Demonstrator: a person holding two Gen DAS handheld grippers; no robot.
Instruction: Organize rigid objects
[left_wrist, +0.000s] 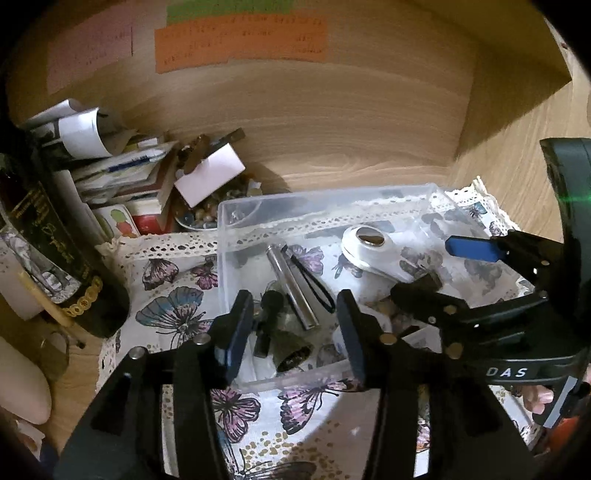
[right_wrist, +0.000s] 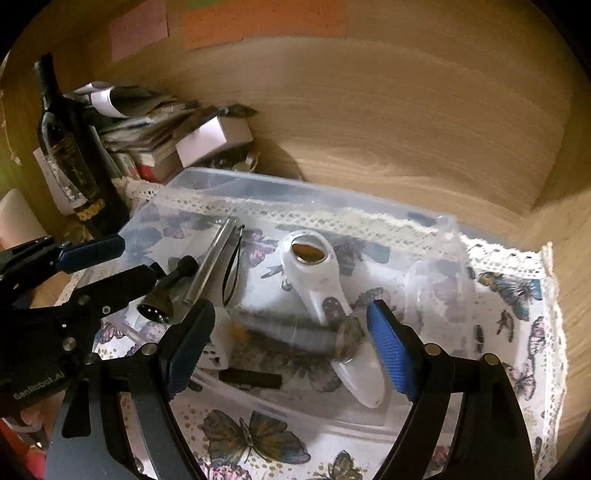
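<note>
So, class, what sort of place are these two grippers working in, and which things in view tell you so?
Probably a home desk or shelf nook, not a lab: wood-grain panels with paper notes stuck on, a butterfly-print lace cloth under a clear plastic box, and a dark bottle beside stacked papers.

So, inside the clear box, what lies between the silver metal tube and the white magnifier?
In the right wrist view, only a black cord loop lies between the silver tube and the white magnifier; otherwise bare box floor.

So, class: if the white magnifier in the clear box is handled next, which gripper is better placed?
Probably the right gripper: its open jaws hang over the white magnifier. The left gripper, also open, faces the silver torch.
</note>
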